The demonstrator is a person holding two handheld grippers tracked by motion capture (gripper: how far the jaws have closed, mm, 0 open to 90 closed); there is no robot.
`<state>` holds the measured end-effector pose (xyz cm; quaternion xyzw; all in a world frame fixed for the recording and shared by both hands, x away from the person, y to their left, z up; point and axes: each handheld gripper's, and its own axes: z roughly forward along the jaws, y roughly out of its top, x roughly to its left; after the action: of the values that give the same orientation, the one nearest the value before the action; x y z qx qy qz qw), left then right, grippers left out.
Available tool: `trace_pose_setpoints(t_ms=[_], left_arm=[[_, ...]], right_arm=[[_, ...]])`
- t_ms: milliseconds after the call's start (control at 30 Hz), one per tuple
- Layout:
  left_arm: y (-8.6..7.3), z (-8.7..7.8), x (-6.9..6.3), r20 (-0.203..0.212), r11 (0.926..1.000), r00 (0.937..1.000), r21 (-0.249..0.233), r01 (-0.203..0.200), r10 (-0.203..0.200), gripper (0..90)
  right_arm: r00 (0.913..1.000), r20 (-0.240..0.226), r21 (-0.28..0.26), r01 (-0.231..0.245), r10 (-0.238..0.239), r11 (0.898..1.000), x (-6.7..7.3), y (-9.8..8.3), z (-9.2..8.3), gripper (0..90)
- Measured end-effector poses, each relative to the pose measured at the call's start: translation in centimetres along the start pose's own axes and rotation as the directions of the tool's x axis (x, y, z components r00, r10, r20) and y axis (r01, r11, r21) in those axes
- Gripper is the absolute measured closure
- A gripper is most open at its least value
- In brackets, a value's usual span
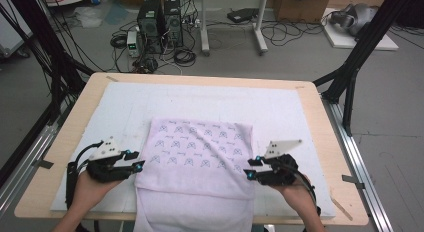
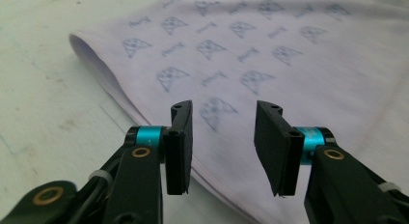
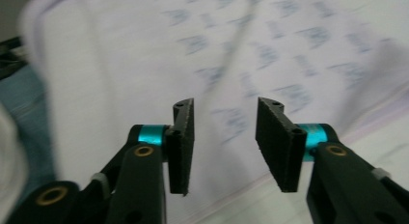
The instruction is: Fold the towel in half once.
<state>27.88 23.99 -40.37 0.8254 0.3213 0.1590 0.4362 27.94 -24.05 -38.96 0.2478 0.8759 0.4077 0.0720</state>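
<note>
No words, numbers or brand names can be read. The pale lilac cloth carries rows of a repeated blue print, a small fan-shaped mark beside a short script-like squiggle, but the strokes are too blurred and small to make out as letters, both in the high view and in the gripper views.

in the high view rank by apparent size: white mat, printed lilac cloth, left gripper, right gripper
1. White foam mat covering the wooden table
2. Lilac cloth with blue prints
3. Black left gripper and black right gripper: alike, no ranking
</note>
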Motion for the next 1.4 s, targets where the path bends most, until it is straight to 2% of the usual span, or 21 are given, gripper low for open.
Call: trace_pose_setpoints(t_ms=[100,133,200,267,300,367,467,533,600,667,700,733,767,800,900,1000,1033,1100,1167,1233,1400], left_arm=[[1.2,2.1,1.8,-0.029,0.9989,0.9987,0.020,0.042,-0.042,54.4],[1.7,3.0,2.5,-0.053,0.9985,0.9976,0.028,0.047,-0.045,53.8],[2.4,4.4,3.6,-0.066,0.9955,0.9947,0.048,0.082,-0.079,52.7],[2.7,5.6,4.6,-0.097,0.9927,0.9908,0.066,0.102,-0.095,51.5],[2.8,6.3,5.2,-0.120,0.9903,0.9859,0.062,0.124,-0.116,50.3],[2.7,7.6,6.2,-0.152,0.9846,0.9802,0.100,0.144,-0.128,47.8],[2.3,9.3,7.1,-0.184,0.9652,0.9678,0.165,0.203,-0.172,46.9],[2.3,9.4,7.2,-0.188,0.9660,0.9645,0.145,0.214,-0.185,47.4],[2.4,9.5,7.0,-0.197,0.9694,0.9667,0.150,0.194,-0.163,48.3],[2.4,9.5,6.8,-0.176,0.9704,0.9706,0.148,0.191,-0.165,58.5],[2.4,9.6,6.8,-0.154,0.9704,0.9725,0.141,0.196,-0.175,62.8],[2.4,9.6,6.8,-0.129,0.9707,0.9752,0.138,0.197,-0.179,71.5],[2.4,9.6,6.8,-0.110,0.9702,0.9767,0.139,0.198,-0.184,77.5],[2.4,9.6,6.8,-0.108,0.9708,0.9779,0.142,0.193,-0.179,83.2],[2.5,9.6,6.8,-0.118,0.9717,0.9768,0.135,0.194,-0.178,85.0],[2.9,9.4,6.9,-0.154,0.9775,0.9751,0.113,0.178,-0.160,85.6],[3.2,9.3,7.0,-0.158,0.9792,0.9736,0.093,0.181,-0.165,85.7],[4.5,8.9,7.2,-0.185,0.9842,0.9724,0.077,0.159,-0.143,85.7],[6.1,8.3,7.6,-0.207,0.9893,0.9694,0.035,0.141,-0.131,85.7],[8.1,7.6,8.2,-0.213,0.9897,0.9668,-0.003,0.143,-0.140,85.7],[12.9,6.2,9.4,-0.236,0.9951,0.9674,-0.057,0.080,-0.092,85.7]], right_arm=[[0.9980,0.062,0.009,-0.012,0.012,1.000,-2.4,1.4,0.8,54.6],[0.9962,0.082,0.007,-0.029,0.028,1.000,-3.4,1.7,1.2,54.6],[0.9901,0.121,0.062,-0.079,0.071,0.995,-5.5,2.3,2.5,51.8],[0.9839,0.152,0.081,-0.107,0.094,0.991,-7.1,2.5,3.6,48.3],[0.9821,0.156,0.082,-0.119,0.105,0.990,-7.5,2.6,3.9,46.6],[0.9780,0.170,0.074,-0.135,0.121,0.988,-8.7,2.6,5.0,42.3],[0.9676,0.207,0.095,-0.166,0.144,0.981,-10.0,2.3,6.3,39.8],[0.9650,0.202,0.115,-0.193,0.167,0.975,-10.7,2.1,7.1,40.2],[0.9602,0.225,0.135,-0.199,0.166,0.971,-10.9,1.9,7.8,40.9],[0.9577,0.226,0.118,-0.209,0.178,0.971,-10.9,2.0,7.9,52.2],[0.9643,0.206,0.118,-0.193,0.166,0.974,-10.8,2.0,7.9,62.5],[0.9706,0.175,0.111,-0.186,0.165,0.976,-10.7,2.0,8.0,73.7],[0.9737,0.140,0.100,-0.194,0.179,0.976,-10.5,2.0,8.2,80.0],[0.9730,0.145,0.097,-0.195,0.180,0.976,-10.4,2.0,8.3,80.9],[0.9734,0.143,0.109,-0.195,0.179,0.975,-10.5,2.1,8.1,83.0],[0.9698,0.212,0.145,-0.153,0.121,0.977,-10.5,3.1,8.0,83.5],[0.9668,0.226,0.131,-0.151,0.119,0.980,-10.7,3.7,7.6,83.6],[0.9639,0.240,0.116,-0.146,0.114,0.982,-11.3,5.0,6.7,83.6],[0.9601,0.264,0.099,-0.122,0.092,0.988,-11.8,6.6,5.7,83.6],[0.9552,0.287,0.087,-0.102,0.073,0.991,-12.3,8.3,4.5,83.6],[0.9371,0.348,0.047,-0.043,0.024,0.998,-13.4,12.4,1.4,83.6]])
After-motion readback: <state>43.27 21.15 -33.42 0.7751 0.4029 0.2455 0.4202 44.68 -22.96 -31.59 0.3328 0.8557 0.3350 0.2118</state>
